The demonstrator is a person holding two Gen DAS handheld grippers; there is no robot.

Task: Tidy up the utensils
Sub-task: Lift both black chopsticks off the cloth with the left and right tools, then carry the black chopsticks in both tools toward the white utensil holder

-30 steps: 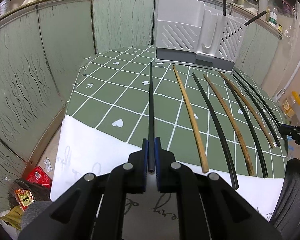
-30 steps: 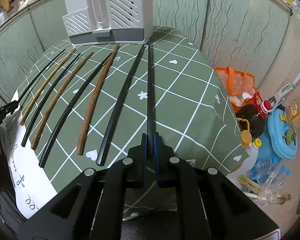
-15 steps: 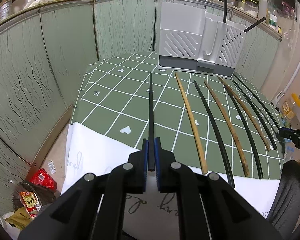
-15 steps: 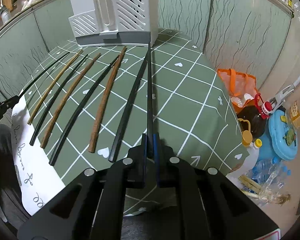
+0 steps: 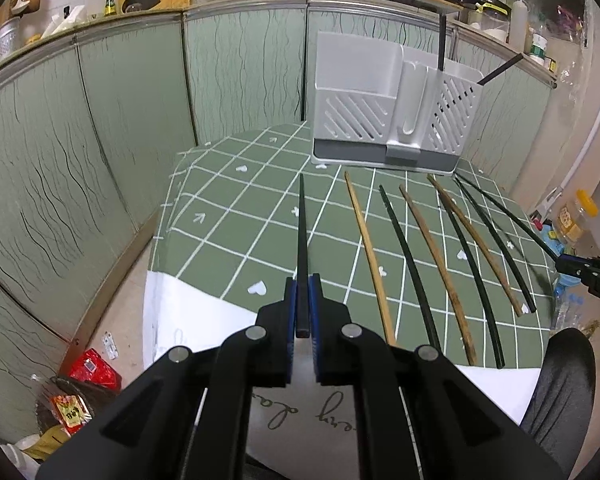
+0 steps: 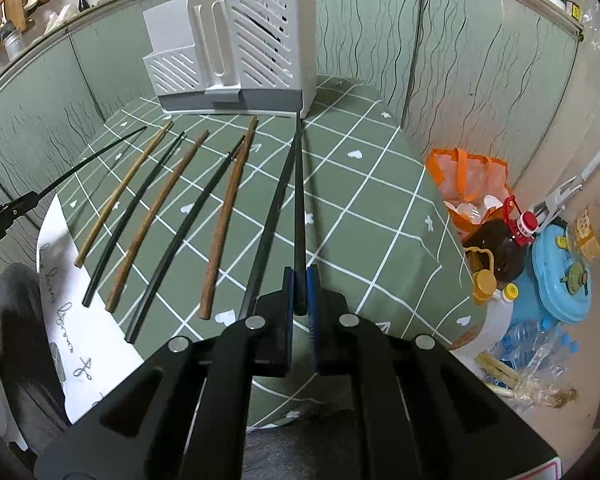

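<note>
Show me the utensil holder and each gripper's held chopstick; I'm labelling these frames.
utensil holder [image 5: 352, 114], left wrist view, slotted front wall.
left gripper's chopstick [image 5: 302, 232], left wrist view, mid-shaft.
right gripper's chopstick [image 6: 299, 208], right wrist view, mid-shaft.

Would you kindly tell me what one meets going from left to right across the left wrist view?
Held black chopstick → light tan chopstick → lying black chopstick → dark brown chopstick → right gripper. The crossing chopsticks before the gripper are omitted.
</note>
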